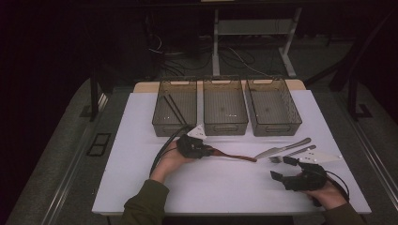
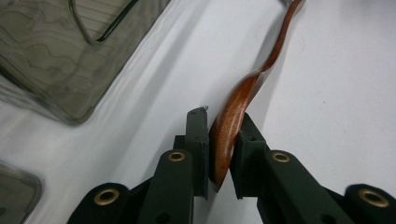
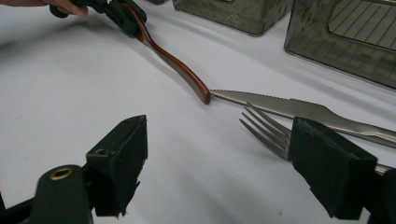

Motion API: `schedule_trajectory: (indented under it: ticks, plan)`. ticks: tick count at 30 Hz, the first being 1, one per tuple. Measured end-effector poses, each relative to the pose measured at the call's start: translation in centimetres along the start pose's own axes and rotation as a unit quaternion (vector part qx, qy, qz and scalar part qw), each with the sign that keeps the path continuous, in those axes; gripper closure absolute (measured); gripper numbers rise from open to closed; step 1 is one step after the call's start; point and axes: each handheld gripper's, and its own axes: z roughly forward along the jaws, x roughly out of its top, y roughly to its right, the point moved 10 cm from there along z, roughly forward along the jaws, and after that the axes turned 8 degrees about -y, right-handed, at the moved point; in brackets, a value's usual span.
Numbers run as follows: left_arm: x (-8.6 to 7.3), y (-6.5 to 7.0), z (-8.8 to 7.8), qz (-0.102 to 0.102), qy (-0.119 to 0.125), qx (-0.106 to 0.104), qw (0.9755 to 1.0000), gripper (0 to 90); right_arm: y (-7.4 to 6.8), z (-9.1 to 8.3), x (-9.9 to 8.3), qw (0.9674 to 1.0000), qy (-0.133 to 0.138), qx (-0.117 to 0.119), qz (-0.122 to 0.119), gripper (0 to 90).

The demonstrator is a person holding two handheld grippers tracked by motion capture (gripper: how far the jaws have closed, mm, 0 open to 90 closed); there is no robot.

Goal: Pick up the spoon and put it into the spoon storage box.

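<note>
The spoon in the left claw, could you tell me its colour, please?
Glossy reddish-brown, like wood; the spoon shows best in the left gripper view.

From above the person's side we look forward and down on the white table top. The left gripper view sits very near the brown wooden spoon. The right gripper view looks low across the table (it shares that spoon).

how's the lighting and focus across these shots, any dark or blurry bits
High view: white table lit, surroundings nearly black. Left gripper view: wooden spoon sharp, grey bin soft, slight glare. Right gripper view: near pads blurred, fork and knife clearer.
</note>
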Motion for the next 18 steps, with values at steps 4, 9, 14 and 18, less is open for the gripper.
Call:
schedule_trajectory:
  ticks: [4,9,14,18]
  plan:
    - [0.2,0.2,-0.2,0.003,0.007,-0.008,0.9999,78.9,0.0,0.0,0.0,1.0,0.0,0.0,0.0,20.2]
    - [0.6,0.4,-0.7,-0.002,0.021,-0.015,0.9997,79.8,0.0,0.0,0.0,1.0,0.0,0.0,0.0,20.2]
    - [1.0,0.5,-1.4,-0.007,0.038,-0.022,0.999,80.2,-0.3,0.3,0.0,1.0,0.001,0.005,-0.005,19.3]
    - [1.1,0.5,-2.1,-0.01,0.045,-0.022,0.9987,80.2,-0.7,0.6,0.1,0.9999,0.003,0.01,-0.009,17.4]
